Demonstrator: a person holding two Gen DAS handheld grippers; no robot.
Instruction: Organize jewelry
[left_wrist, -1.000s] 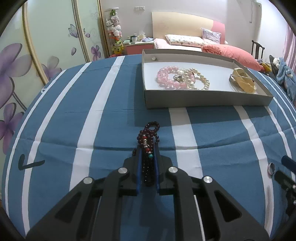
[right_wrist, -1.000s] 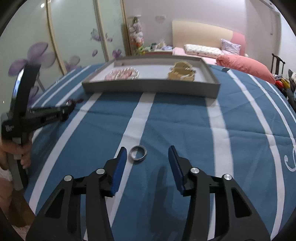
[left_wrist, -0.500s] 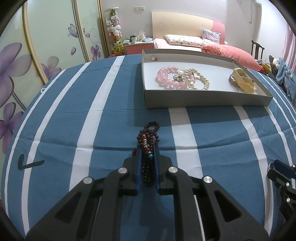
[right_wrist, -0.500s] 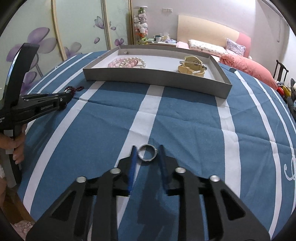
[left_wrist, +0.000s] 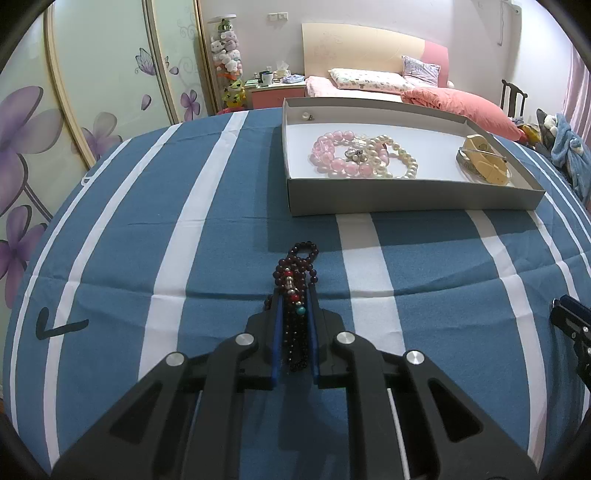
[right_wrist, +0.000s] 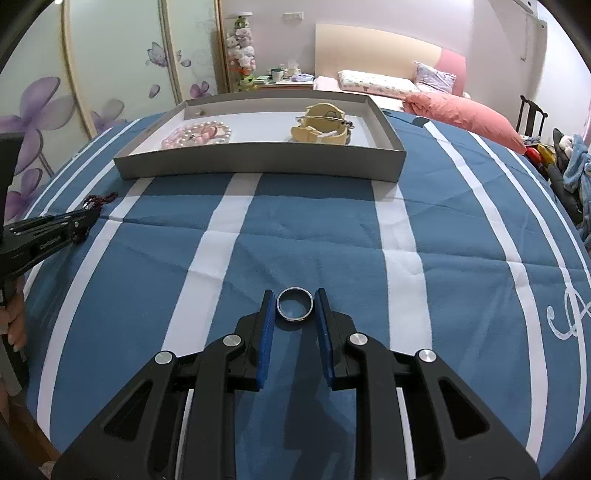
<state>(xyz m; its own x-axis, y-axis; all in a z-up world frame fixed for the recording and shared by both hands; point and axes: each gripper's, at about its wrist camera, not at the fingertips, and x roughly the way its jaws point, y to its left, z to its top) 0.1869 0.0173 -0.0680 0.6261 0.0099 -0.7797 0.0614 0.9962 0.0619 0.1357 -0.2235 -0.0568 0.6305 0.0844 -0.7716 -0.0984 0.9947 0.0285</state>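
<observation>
Left gripper (left_wrist: 295, 317): its jaws are clamped on a dark red bead bracelet (left_wrist: 295, 291), with most of the strand bunched between the blue pads and a loop of beads poking out past the tips. Holding it by the bunch, as I read it, keeps the strand from swinging on the way to the tray.
Dark bead bracelet, place: in front of the tray's near wall but well short of it, over the striped blue cloth (left_wrist: 229, 206); whether the front loop rests on the cloth or hangs just clear is hard to tell from this angle.
Grey tray (left_wrist: 406, 199): the collecting place. It lies open-topped at the far side of the cloth, easy to reach from either hand.
Tray contents, left to right: a small ring (left_wrist: 306, 116) in the far left corner, a pink bead bracelet (left_wrist: 328, 155) overlapping a pearl bracelet (left_wrist: 400, 158), then a cream bangle (left_wrist: 484, 164) at the right end. The middle floor is bare, likely room for what comes next.
Right gripper (right_wrist: 295, 308): its jaws are closed on a silver ring (right_wrist: 294, 308), one pad on each side of the band, the ring's opening facing up. Pinching across the band suits a small hard thing that could roll.
Silver ring, place: at the fingertips, low over the cloth, well apart from the tray.
Step in hand: both pieces gripped; carrying them to the tray seems next.
</observation>
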